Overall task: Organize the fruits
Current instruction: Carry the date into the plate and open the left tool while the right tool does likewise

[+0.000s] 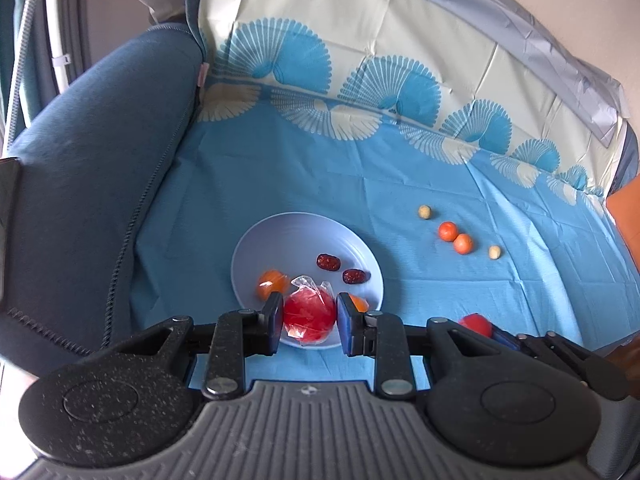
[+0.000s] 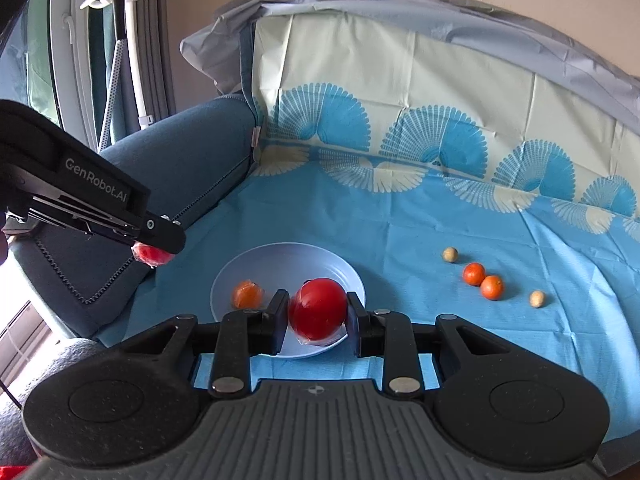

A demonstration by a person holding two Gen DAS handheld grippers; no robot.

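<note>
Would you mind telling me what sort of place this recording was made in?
Most likely a living room at home, with a sofa serving as the work surface. A dark blue upholstered sofa arm with zipped seams stands at the left, a blue patterned cloth is draped over the seat and backrest, and curtains hang at a window behind.

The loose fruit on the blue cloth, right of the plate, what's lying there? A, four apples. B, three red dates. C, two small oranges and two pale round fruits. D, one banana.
C: beside the plate, two small oranges lie touching, with one pale round fruit beyond them and another nearer; the dates lie in the plate.
</note>
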